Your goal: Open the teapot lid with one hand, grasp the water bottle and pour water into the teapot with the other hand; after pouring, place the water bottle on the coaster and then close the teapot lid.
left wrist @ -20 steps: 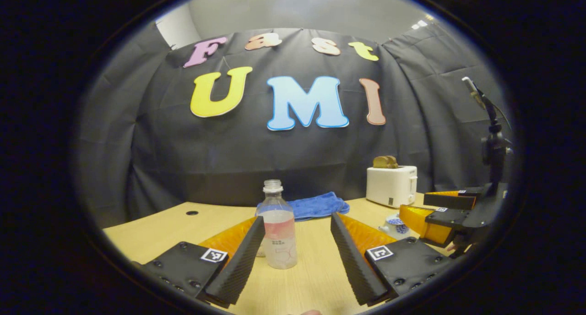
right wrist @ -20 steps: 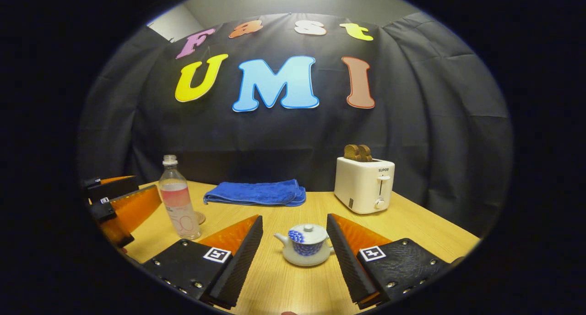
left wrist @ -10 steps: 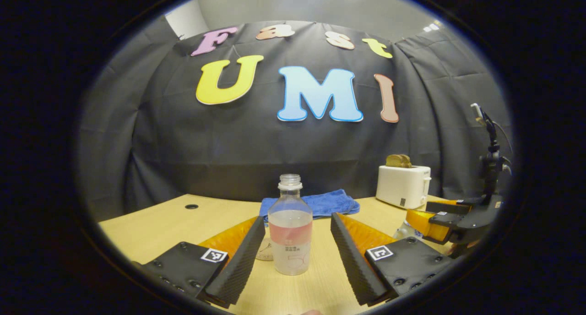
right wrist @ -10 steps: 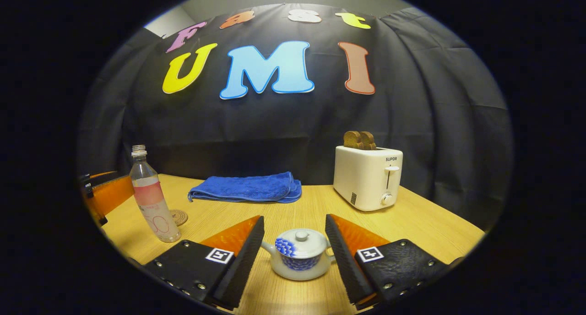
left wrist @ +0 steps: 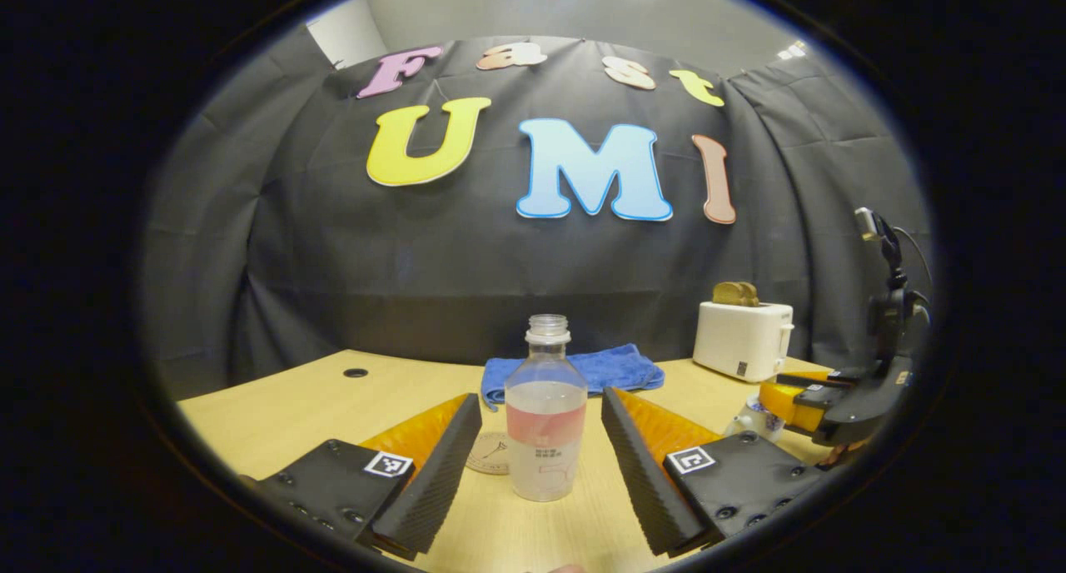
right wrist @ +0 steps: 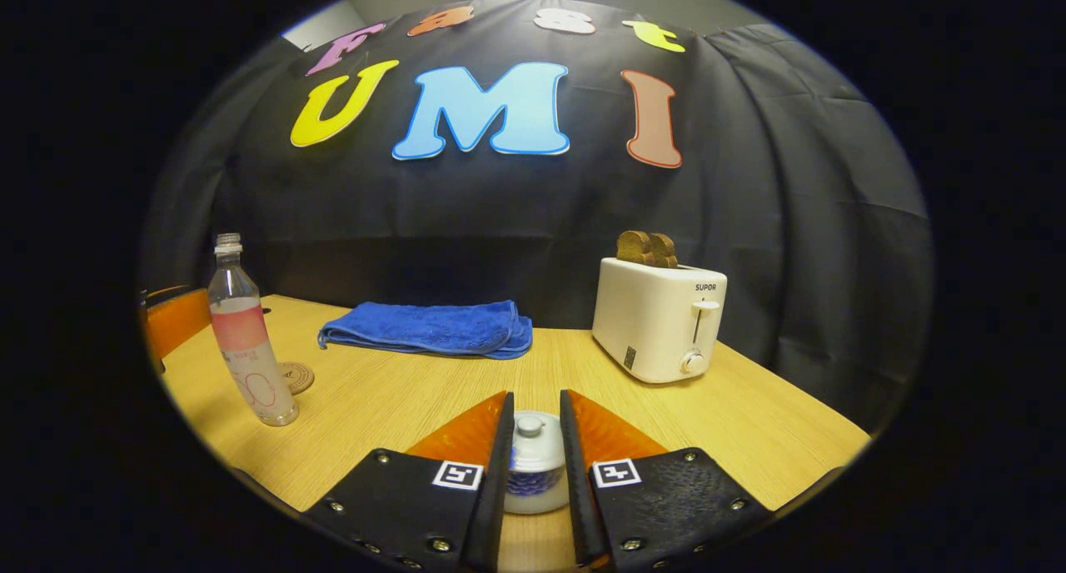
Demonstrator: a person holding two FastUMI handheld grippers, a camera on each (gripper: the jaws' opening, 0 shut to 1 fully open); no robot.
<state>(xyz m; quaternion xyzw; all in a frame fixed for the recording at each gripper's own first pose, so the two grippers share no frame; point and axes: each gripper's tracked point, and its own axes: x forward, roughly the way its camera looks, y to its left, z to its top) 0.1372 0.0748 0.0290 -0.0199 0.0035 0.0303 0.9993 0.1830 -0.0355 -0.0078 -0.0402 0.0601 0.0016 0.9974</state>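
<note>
On the desk (right wrist: 400, 406), the right tongs (right wrist: 533, 465) close around the teapot lid (right wrist: 530, 430), contact unclear; the left tongs (left wrist: 541, 465) stand open around the water bottle (left wrist: 545, 419).

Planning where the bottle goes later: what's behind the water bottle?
Behind the water bottle, slightly to its left, the round coaster lies flat on the table; farther back is a folded blue towel. The bottle hides part of both.
</note>
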